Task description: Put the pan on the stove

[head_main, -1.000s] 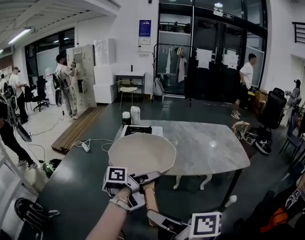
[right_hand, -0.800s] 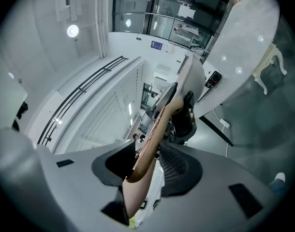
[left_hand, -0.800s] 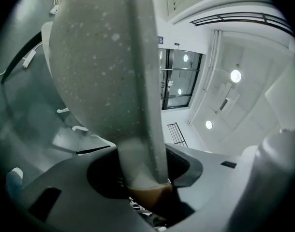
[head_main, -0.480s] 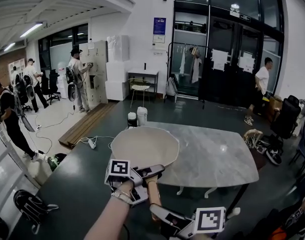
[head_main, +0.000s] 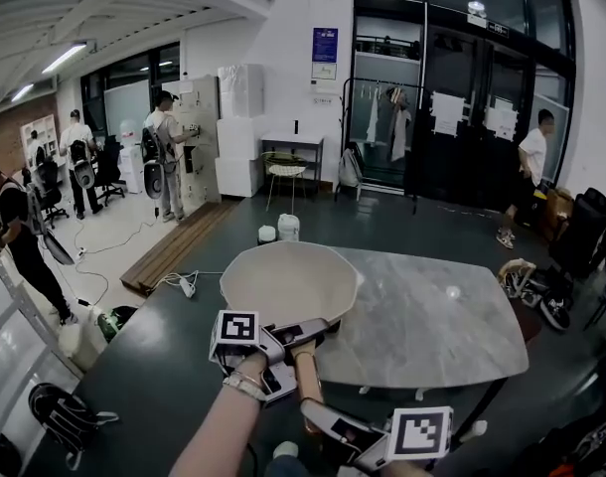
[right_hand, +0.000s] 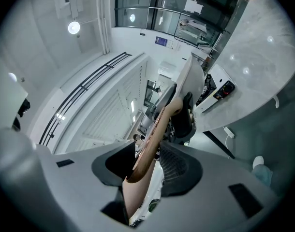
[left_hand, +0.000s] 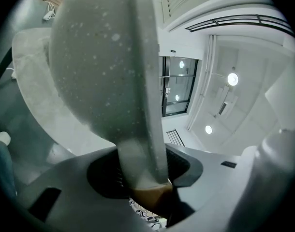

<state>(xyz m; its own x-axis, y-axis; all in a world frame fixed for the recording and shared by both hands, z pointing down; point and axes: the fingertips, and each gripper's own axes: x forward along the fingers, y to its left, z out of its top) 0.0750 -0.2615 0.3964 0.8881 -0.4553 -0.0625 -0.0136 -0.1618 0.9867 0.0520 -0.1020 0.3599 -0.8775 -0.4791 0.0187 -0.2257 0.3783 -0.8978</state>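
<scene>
A cream pan [head_main: 288, 281] with a wooden handle [head_main: 305, 371] hangs in the air over the near left end of the marble table [head_main: 432, 316], carried by both grippers. My left gripper [head_main: 301, 333] is shut on the handle's root by the bowl; in the left gripper view the speckled pan underside [left_hand: 99, 57] fills the picture above the jaws of that gripper [left_hand: 143, 178]. My right gripper [head_main: 311, 417] is shut on the handle's free end, and the right gripper view shows the wooden handle [right_hand: 154, 134] running out between its jaws. No stove shows; the pan covers that part of the table.
Two small white and dark containers [head_main: 280, 231] stand at the table's far left corner. A power strip and cables [head_main: 189, 286] lie on the dark floor at left, a black bag [head_main: 65, 415] at lower left. People stand far left [head_main: 164, 152] and by the glass doors [head_main: 530, 172].
The table has drawn nearer. The pan, still held by both grippers, now covers the black stove that showed on the table's left end a second ago.
</scene>
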